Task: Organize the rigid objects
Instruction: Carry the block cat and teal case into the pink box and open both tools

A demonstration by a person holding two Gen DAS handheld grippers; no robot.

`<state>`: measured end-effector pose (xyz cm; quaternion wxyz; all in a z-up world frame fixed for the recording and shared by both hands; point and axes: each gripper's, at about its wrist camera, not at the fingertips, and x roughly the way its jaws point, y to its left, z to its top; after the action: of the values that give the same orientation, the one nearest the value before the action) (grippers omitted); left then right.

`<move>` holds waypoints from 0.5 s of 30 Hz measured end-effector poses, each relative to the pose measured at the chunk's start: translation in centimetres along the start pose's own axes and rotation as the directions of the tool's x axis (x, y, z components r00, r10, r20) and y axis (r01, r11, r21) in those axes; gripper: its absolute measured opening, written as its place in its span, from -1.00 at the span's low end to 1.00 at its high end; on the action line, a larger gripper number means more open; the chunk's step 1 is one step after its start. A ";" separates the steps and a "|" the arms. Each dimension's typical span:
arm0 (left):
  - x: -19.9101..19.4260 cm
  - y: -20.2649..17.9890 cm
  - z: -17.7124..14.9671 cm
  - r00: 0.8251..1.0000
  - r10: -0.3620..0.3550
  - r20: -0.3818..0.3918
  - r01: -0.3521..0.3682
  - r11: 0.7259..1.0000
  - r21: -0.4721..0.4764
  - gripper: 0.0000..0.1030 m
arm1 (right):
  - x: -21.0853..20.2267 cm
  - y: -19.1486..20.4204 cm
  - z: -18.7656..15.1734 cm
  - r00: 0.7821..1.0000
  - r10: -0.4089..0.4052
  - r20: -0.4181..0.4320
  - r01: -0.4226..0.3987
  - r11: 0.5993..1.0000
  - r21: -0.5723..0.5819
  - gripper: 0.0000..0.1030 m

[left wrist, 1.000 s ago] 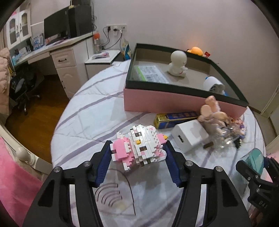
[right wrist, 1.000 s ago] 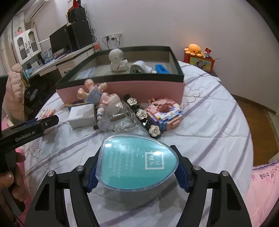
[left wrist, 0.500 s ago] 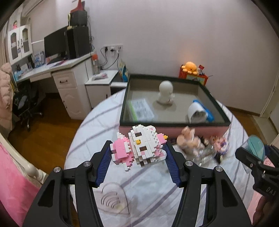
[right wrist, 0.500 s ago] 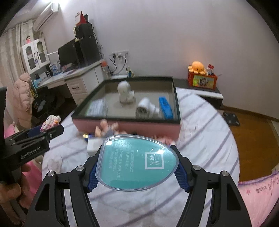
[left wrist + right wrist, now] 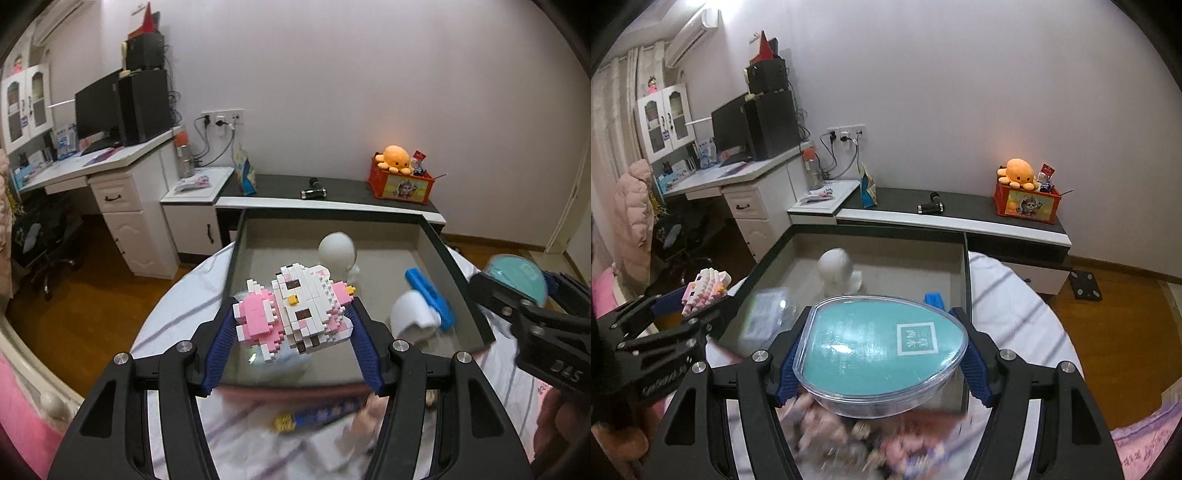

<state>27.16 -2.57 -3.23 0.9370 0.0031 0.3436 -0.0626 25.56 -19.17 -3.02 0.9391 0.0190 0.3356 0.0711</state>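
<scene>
Plain pale wall (image 5: 369,92) with a socket strip (image 5: 221,117). Wood floor (image 5: 81,280), brown. White desk (image 5: 110,177) at left carries a black monitor (image 5: 96,107) and speaker tower (image 5: 144,103). A low dark-topped cabinet (image 5: 960,218) runs along the wall, bearing an orange plush octopus (image 5: 1016,172). Air conditioner (image 5: 692,31) mounted high left.

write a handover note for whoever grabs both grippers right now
Left gripper: shut on the pink-and-white brick figure, held above the box.
Right gripper: shut on the teal egg-shaped case, also over the box.
Already in the box: white round-headed figure, blue item, white piece.
Left to do: set both down inside, then collect the blurred items on the bed in front of the box.
</scene>
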 end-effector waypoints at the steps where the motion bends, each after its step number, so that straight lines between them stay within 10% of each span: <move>1: 0.8 -0.3 0.4 1.000 -0.003 -0.005 0.003 1.000 0.004 0.16 | 1.2 -0.3 0.6 1.000 -0.004 -0.013 0.004 1.000 0.000 0.39; 12: 8.2 -2.2 1.8 0.994 -0.007 -0.105 0.010 0.999 0.036 0.18 | 10.0 -1.6 2.1 0.982 -0.046 -0.183 0.044 0.999 -0.020 0.40; 15: 8.5 -2.2 1.6 0.994 0.029 -0.106 -0.025 0.999 0.046 0.45 | 10.9 -1.8 1.8 0.975 -0.054 -0.215 0.049 0.998 -0.024 0.40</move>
<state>34.37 -5.81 -7.43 0.9178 0.0322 0.3915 -0.0574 35.27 -19.35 -8.61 0.8988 -0.0065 0.4353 0.0515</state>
